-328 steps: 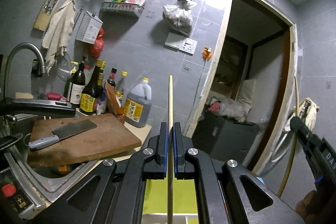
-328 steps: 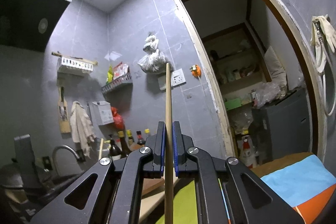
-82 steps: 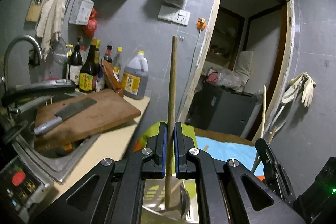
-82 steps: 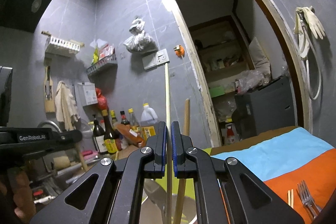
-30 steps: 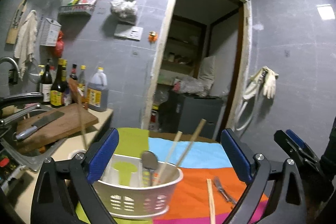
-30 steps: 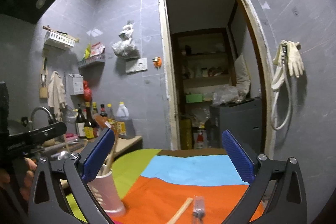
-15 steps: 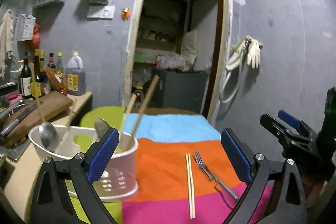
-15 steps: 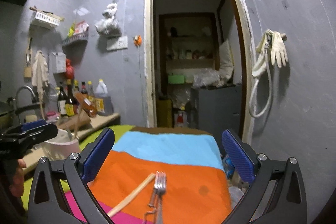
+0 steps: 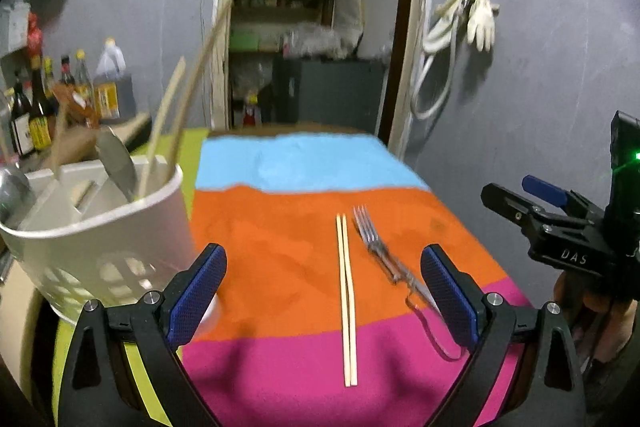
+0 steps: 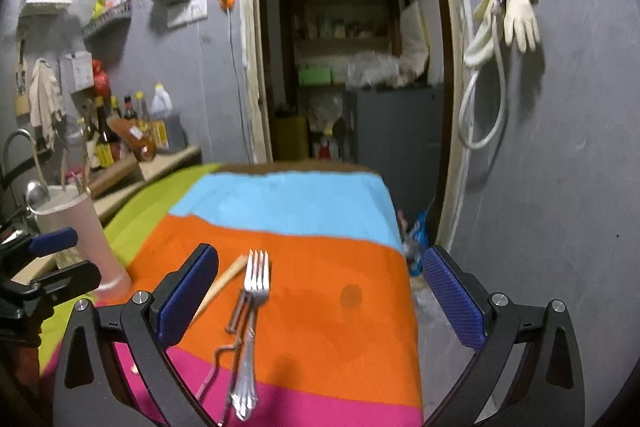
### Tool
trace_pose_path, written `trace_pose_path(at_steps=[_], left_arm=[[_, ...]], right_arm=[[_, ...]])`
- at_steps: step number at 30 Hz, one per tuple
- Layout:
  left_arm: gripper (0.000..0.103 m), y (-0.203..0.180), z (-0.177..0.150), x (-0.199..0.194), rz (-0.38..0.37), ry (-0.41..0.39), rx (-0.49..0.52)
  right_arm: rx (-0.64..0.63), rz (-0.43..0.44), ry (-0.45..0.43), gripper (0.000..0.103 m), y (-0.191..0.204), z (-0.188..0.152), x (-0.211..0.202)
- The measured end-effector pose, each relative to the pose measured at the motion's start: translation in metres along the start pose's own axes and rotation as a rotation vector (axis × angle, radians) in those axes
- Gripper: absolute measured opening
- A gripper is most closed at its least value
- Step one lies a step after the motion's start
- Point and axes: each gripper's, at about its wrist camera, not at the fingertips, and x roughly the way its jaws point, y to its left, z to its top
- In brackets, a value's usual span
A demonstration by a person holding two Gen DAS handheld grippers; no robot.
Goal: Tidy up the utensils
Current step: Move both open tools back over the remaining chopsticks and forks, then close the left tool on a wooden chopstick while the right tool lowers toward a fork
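Observation:
A white utensil basket (image 9: 96, 243) stands at the table's left, holding several wooden chopsticks, a ladle and a spoon; it shows small in the right wrist view (image 10: 86, 227). A pair of chopsticks (image 9: 346, 299) lies on the orange and pink cloth, with forks (image 9: 384, 255) just right of it. In the right wrist view the forks (image 10: 250, 327) lie between the jaws, the chopsticks (image 10: 224, 281) to their left. My left gripper (image 9: 324, 295) is open and empty above the chopsticks. My right gripper (image 10: 316, 295) is open and empty; it also shows in the left wrist view (image 9: 532, 203).
The table carries a striped cloth (image 9: 296, 163) in green, blue, orange and pink. A counter with bottles (image 10: 132, 123) and a sink tap lies at the left. An open doorway (image 10: 348, 67) is behind the table. Gloves and a hose (image 10: 500, 27) hang on the right wall.
Both grippers have let go of their chopsticks into the basket, opened wide, and swung right and down toward the chopsticks and forks on the cloth.

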Motion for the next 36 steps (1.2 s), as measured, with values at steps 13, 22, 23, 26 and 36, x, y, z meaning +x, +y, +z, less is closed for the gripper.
trace_pose_path(at_steps=[13,22,23,26,36], left_arm=[[0.047,0.005,-0.009,0.065,-0.042,0.277,0.017],[0.035,0.013,-0.012,0.091,-0.04,0.378,0.013],[0.035,0.013,-0.013,0.093,-0.037,0.385,0.014],[0.035,0.012,-0.011,0.095,-0.026,0.388,0.029],[0.035,0.008,-0.003,0.118,-0.011,0.421,0.079]], right_arm=[[-0.019,0.087,0.258,0.07,-0.009,-0.02,0.044],[-0.061,0.139,0.353,0.064,0.0,-0.029,0.058],[-0.069,0.142,0.361,0.064,0.002,-0.03,0.06],[-0.092,0.147,0.39,0.064,0.007,-0.032,0.065],[-0.121,0.176,0.431,0.064,0.013,-0.036,0.072]])
